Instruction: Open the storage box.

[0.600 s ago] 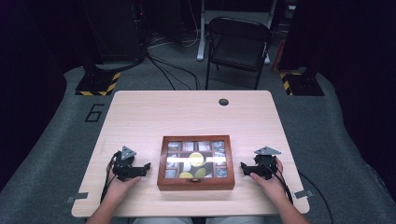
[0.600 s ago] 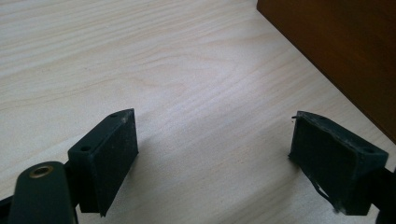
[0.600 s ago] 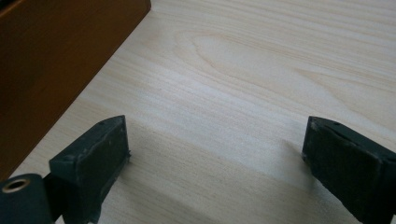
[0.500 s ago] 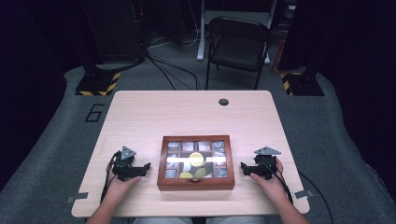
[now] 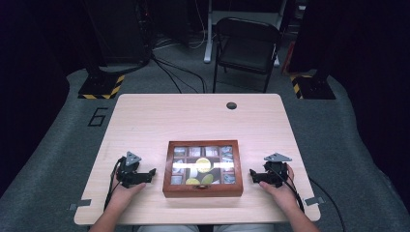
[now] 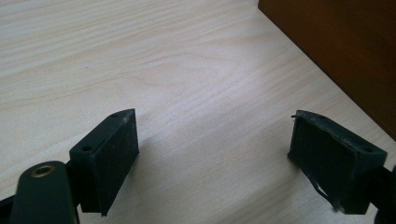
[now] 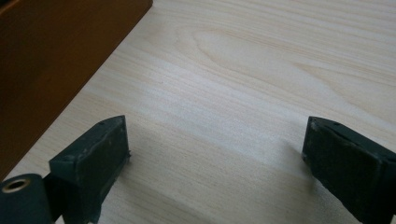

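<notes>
I find the wooden box (image 5: 202, 168) lying flat on the table (image 5: 193, 116), near its front edge, glass lid closed over compartments of small items. My left claw (image 5: 151, 173) rests on the table just beside the box's left side, jaws apart with nothing between them. My right claw (image 5: 252, 174) rests beside the box's right side, jaws likewise apart and empty.

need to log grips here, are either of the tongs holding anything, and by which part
Nothing is held. The left tongs and right tongs rest open on the table, either side of the wooden box, with bare tabletop between their jaws.
</notes>
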The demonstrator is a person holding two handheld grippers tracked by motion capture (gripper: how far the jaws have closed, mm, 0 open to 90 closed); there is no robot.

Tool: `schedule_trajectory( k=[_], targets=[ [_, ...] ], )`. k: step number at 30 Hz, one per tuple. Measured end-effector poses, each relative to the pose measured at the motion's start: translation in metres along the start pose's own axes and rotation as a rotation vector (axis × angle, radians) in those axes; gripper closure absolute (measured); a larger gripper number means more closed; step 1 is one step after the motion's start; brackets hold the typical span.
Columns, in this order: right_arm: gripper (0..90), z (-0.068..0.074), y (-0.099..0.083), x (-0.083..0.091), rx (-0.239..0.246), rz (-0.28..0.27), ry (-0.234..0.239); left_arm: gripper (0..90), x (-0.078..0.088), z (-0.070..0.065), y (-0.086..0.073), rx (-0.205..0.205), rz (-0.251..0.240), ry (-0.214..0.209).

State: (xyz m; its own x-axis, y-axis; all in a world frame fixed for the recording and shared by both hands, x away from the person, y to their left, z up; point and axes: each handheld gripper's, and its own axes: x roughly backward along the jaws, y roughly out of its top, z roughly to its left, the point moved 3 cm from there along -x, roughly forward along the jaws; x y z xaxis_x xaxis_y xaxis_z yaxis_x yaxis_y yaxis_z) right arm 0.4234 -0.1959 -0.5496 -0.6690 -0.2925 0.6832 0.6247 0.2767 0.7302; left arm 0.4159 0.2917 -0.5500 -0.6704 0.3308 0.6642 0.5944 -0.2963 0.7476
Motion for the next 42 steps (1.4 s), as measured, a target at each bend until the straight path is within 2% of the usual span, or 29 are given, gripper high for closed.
schedule_trajectory(
  k=[8,13,18,19,20,21,22,23,24,25,27,28,31,32,34,35,42],
  targets=[
    [8.6,0.0,0.0,0.001,-0.004,-0.011,0.003,15.7,0.0,0.0,0.0,0.002,-0.001,0.0],
    [9.8,-0.001,-0.001,0.002,0.013,-0.01,0.004,16.0,0.001,0.001,0.0,0.004,0.006,-0.007],
    [16.9,-0.003,-0.001,0.006,0.006,0.011,0.009,18.6,0.001,0.001,0.001,0.012,0.004,0.006],
    [16.9,-0.003,-0.001,0.006,0.006,0.011,0.009,20.7,0.001,0.001,0.001,0.012,0.004,0.006],
    [21.7,-0.004,0.0,0.009,0.019,0.044,0.012,24.3,0.003,0.001,0.002,0.027,-0.002,0.004],
    [21.7,-0.004,0.0,0.009,0.019,0.044,0.012,26.9,0.003,0.001,0.002,0.027,-0.002,0.004],
    [25.9,-0.003,0.002,0.013,0.033,0.052,-0.011,27.6,0.003,0.002,0.002,0.033,-0.002,0.001],
    [25.9,-0.003,0.002,0.013,0.033,0.052,-0.011,27.6,0.005,0.002,0.002,0.042,0.011,-0.01],
    [29.8,-0.001,0.002,0.016,0.065,0.057,-0.019,28.1,0.006,0.003,0.003,0.057,0.023,-0.018],
    [29.8,-0.001,0.002,0.016,0.065,0.057,-0.019,28.9,0.006,0.003,0.003,0.057,0.023,-0.018],
    [33.4,0.001,0.003,0.02,0.069,0.054,-0.001,29.6,0.008,0.002,0.004,0.07,0.023,-0.029],
    [35.5,0.004,0.005,0.024,0.08,0.06,0.028,29.8,0.012,0.0,0.007,0.067,0.028,-0.04],
    [36.7,0.005,0.007,0.027,0.083,0.061,0.012,29.8,0.015,-0.003,0.009,0.082,0.026,-0.053],
    [37.9,0.006,0.009,0.033,0.08,0.044,0.01,29.8,0.018,-0.005,0.011,0.101,0.024,-0.08],
    [37.8,0.005,0.01,0.035,0.075,0.032,0.016,29.8,0.019,-0.007,0.011,0.113,0.022,-0.085],
    [38.6,0.005,0.011,0.04,0.049,0.016,0.029,29.8,0.021,-0.007,0.012,0.107,0.019,-0.079],
    [39.9,0.003,0.013,0.055,-0.001,-0.017,0.049,30.1,0.034,-0.016,0.017,0.072,-0.004,-0.079]
  ],
)
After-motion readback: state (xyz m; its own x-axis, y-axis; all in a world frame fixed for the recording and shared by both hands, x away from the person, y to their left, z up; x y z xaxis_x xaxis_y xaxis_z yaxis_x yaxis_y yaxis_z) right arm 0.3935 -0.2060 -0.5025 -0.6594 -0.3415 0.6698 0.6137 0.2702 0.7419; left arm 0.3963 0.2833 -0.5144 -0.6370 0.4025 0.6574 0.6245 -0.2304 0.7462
